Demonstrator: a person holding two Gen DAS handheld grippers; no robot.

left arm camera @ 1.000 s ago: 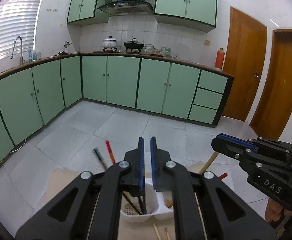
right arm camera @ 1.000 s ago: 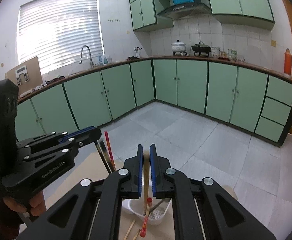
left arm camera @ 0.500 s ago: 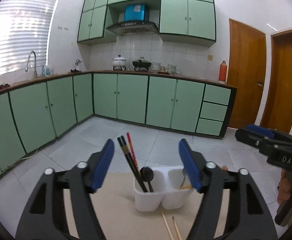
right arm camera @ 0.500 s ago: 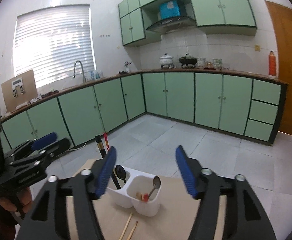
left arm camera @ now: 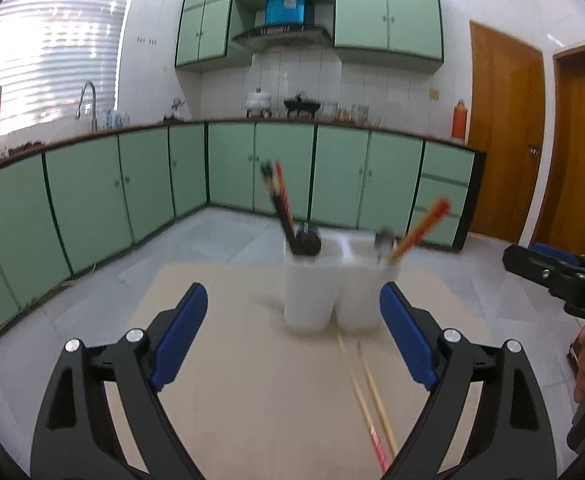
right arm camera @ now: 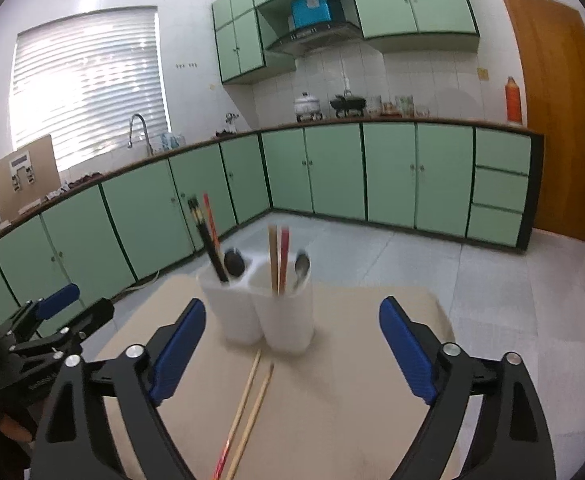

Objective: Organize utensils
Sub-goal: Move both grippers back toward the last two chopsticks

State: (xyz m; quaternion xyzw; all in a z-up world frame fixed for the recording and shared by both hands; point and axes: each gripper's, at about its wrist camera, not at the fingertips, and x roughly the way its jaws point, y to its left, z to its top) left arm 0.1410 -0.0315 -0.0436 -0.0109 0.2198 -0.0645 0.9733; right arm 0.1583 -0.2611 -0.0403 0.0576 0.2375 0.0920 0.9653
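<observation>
Both grippers are wide open and hold nothing — the left gripper (left arm camera: 293, 336) and the right gripper (right arm camera: 292, 338) hang above the near part of the tan surface (right arm camera: 352, 400). The white two-part holder (right arm camera: 266, 312) stands toward the far edge, with dark chopsticks (right arm camera: 208, 240) and spoons inside. Two loose chopsticks (right arm camera: 248, 404) lie flat just before it — one has a red end.

a home kitchen: green cabinets (right arm camera: 334, 170), sink faucet (right arm camera: 137, 130), range hood (right arm camera: 316, 34).
</observation>
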